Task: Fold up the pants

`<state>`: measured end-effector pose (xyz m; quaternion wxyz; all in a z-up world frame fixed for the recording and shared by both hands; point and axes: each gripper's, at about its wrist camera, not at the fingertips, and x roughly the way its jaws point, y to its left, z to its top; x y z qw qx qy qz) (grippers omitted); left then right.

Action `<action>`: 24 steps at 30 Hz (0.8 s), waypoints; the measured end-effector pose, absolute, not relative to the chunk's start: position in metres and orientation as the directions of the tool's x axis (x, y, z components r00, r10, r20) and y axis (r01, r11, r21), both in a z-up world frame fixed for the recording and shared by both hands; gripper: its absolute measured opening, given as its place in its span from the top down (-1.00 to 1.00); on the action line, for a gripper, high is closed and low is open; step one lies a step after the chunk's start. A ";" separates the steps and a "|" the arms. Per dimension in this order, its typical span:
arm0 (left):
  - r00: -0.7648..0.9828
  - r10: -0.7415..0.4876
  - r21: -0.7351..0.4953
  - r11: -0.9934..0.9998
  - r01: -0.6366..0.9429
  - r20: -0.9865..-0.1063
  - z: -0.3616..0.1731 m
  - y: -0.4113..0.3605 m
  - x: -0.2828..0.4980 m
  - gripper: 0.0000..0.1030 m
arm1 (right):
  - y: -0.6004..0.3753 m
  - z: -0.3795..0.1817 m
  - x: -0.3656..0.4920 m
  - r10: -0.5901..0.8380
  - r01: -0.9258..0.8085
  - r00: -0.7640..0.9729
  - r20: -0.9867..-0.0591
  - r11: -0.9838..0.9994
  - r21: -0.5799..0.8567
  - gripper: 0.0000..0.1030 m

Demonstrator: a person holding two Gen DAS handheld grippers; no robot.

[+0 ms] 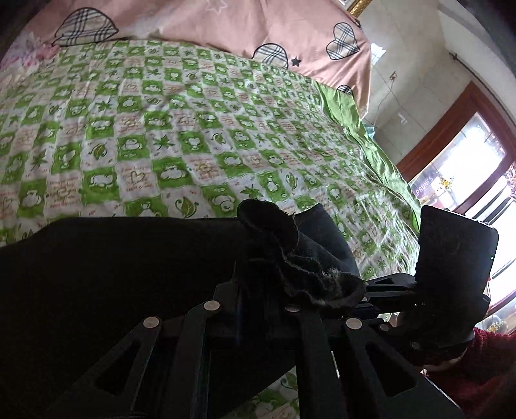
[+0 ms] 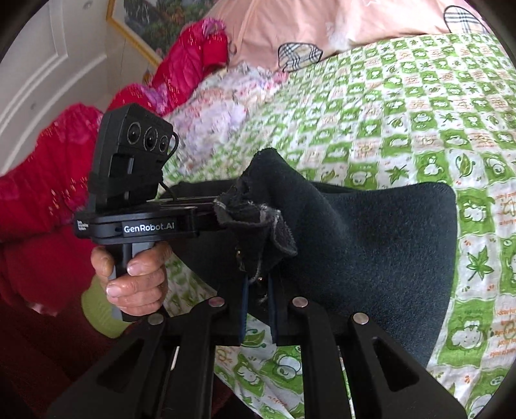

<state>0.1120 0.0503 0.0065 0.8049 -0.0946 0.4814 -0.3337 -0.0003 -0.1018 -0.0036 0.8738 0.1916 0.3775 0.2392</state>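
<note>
Your left gripper [image 1: 258, 274] has its fingers closed on a bunched, frayed edge of the black pants [image 1: 96, 274]; the cloth rises in a ruffled fold above the fingers. Your right gripper [image 2: 258, 287] likewise has its fingers closed on a gathered edge of the pants [image 2: 371, 258], with the blue-edged pads [image 2: 244, 309] pinching the fabric between them. The two grippers stand just beside each other, each holding its own part of the same edge.

From the fingers, the pants extend outward as a broad dark panel. In the left wrist view the panel runs to the left; in the right wrist view it runs to the right, where it ends in a rounded fold on the bed.

The bed carries a green-and-white checked sheet [image 1: 161, 129] with leaf and frog prints. A pink pillow [image 1: 258, 25] with plaid hearts lies at the far end. In the right wrist view, your left hand [image 2: 135, 277] wraps the grip below the device marked GenRobot.AI, and a red quilted garment [image 2: 180, 71] lies at the bed's far left.
</note>
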 end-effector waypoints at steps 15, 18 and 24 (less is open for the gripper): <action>0.346 -0.583 -0.489 0.809 0.326 -0.735 -0.012 0.068 0.108 0.81 | -0.091 -0.012 0.004 0.563 -0.271 0.546 -0.620 0.819 0.505 0.60; 0.363 -0.577 -0.494 0.815 0.302 -0.731 -0.011 0.076 0.105 0.80 | -0.088 -0.011 0.003 0.586 -0.285 0.536 -0.608 0.803 0.523 0.37; 0.393 -0.567 -0.510 0.824 0.249 -0.724 -0.009 0.092 0.096 0.62 | -0.080 0.001 -0.002 0.604 -0.319 0.530 -0.595 0.792 0.521 0.29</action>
